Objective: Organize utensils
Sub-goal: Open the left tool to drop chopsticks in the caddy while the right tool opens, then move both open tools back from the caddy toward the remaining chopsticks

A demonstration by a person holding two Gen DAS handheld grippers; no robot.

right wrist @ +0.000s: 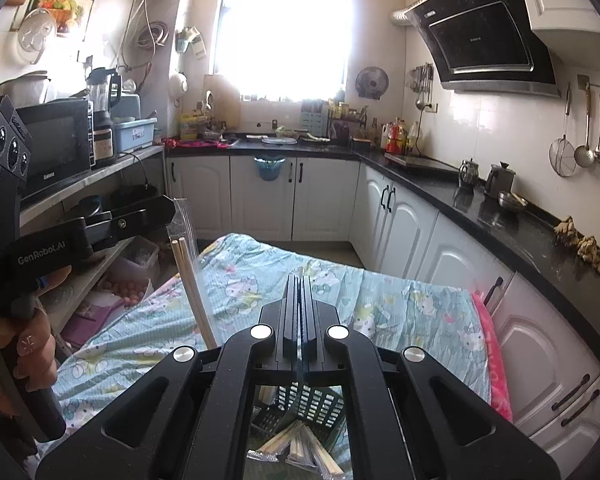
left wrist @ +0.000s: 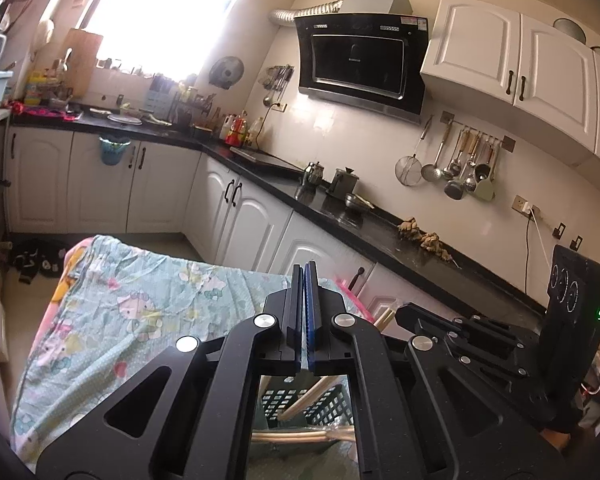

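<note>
- Above desk (right wrist: 260, 276): left hand-held gripper (right wrist: 172, 208) grips wrapped chopsticks (right wrist: 194, 280); right hand-held gripper (right wrist: 299, 280) closed, apparently empty.
- Lower chopsticks tips-first into basket (right wrist: 316, 404), then release.

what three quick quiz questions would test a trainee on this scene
1. True or false: the black basket holds wrapped chopsticks.
2. The cloth is mostly: A red, B light blue, C black.
3. Fill in: the left gripper and right gripper both have jaws ____.
Key: 1 true; 2 B; 3 shut.
</note>
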